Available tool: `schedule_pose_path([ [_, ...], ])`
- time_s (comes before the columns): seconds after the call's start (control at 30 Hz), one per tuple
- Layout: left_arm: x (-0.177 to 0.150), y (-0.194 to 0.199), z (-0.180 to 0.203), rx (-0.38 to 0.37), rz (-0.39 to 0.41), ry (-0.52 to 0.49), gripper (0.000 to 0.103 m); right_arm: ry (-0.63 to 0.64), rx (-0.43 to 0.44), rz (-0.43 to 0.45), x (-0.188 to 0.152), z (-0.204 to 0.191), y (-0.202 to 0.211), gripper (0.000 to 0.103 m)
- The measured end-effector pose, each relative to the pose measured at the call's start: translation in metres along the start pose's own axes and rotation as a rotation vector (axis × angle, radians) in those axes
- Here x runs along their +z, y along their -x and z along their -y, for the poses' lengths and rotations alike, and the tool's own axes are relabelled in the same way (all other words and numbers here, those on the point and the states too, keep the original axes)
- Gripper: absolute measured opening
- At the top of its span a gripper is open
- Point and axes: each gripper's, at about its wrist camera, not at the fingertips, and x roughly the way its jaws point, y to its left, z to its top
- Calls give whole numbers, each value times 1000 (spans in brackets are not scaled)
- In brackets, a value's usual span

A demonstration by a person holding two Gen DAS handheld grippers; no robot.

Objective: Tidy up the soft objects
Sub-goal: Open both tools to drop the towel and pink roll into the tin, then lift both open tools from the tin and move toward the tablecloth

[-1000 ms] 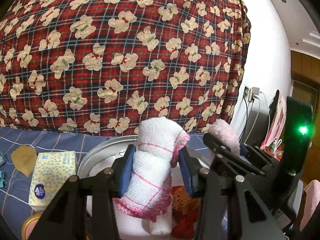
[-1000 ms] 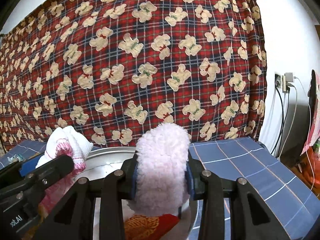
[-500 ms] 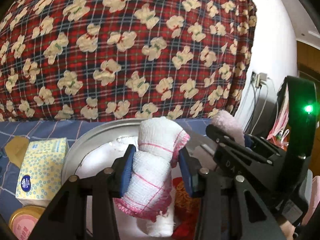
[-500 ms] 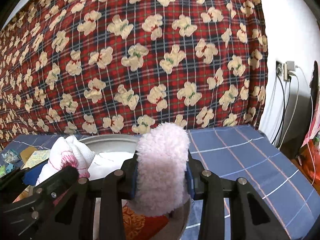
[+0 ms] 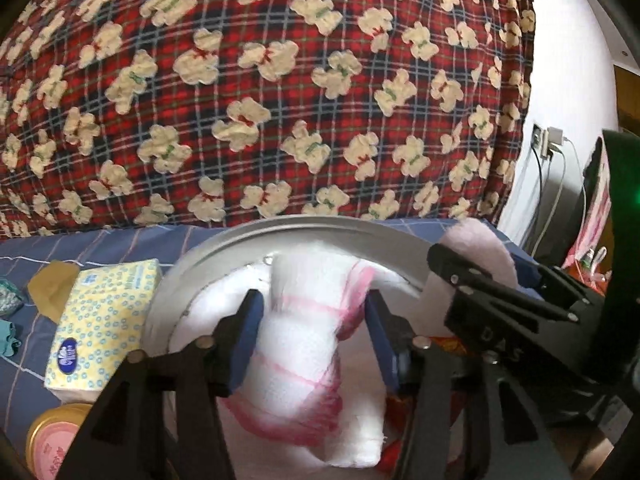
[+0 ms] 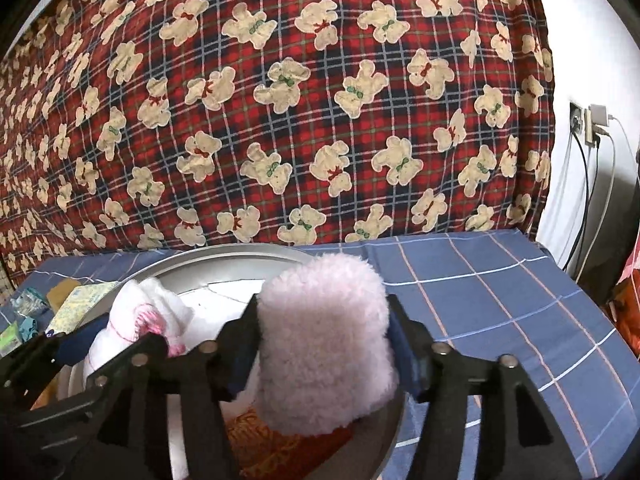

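Both grippers' jaws have just been opening over a metal basin (image 5: 224, 248) — left gripper (image 5: 314, 336) slack around a rolled white towel (image 5: 304, 344), right gripper (image 6: 324, 344) around a pink fleece roll (image 6: 324, 344).

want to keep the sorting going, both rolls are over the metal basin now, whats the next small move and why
Probably lift both grippers up and back. The left gripper and right gripper jaws have just been opening; the white towel roll and pink fluffy roll sit loose between them, over the basin.
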Motion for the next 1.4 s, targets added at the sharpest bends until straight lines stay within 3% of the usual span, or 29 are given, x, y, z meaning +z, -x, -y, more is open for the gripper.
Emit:
schedule_pose_path([
  [0.07, 2, 6, -4, 27, 27, 12, 72, 0, 0, 17, 1, 0, 3, 68],
  [0.13, 4, 12, -11, 61, 60, 47, 99, -21, 8, 45, 3, 3, 9, 76],
  [0.17, 5, 16, -14, 69, 76, 66, 103, -37, 15, 57, 3, 6, 11, 78],
  [0.23, 9, 25, -20, 36, 111, 102, 103, -78, 46, 85, 5, 12, 17, 86],
  [0.33, 13, 38, -20, 20, 158, 95, 103, -110, 107, 132, 6, 13, 25, 86],
  [0.53, 15, 56, -21, 71, 245, 34, 103, -60, 131, 211, 5, 1, 39, 86],
  [0.67, 15, 67, -41, 115, 272, 94, 103, -90, 61, 276, 5, 9, 50, 86],
  [0.77, 10, 74, -53, 128, 288, 129, 103, -212, 19, 335, 5, 35, 61, 86],
  [0.97, 1, 77, -51, 189, 286, 69, 103, -355, -63, 411, -2, 61, 73, 86],
  [1.4, -15, 75, -39, 210, 256, -39, 103, -226, -130, 365, -14, 18, 72, 86],
])
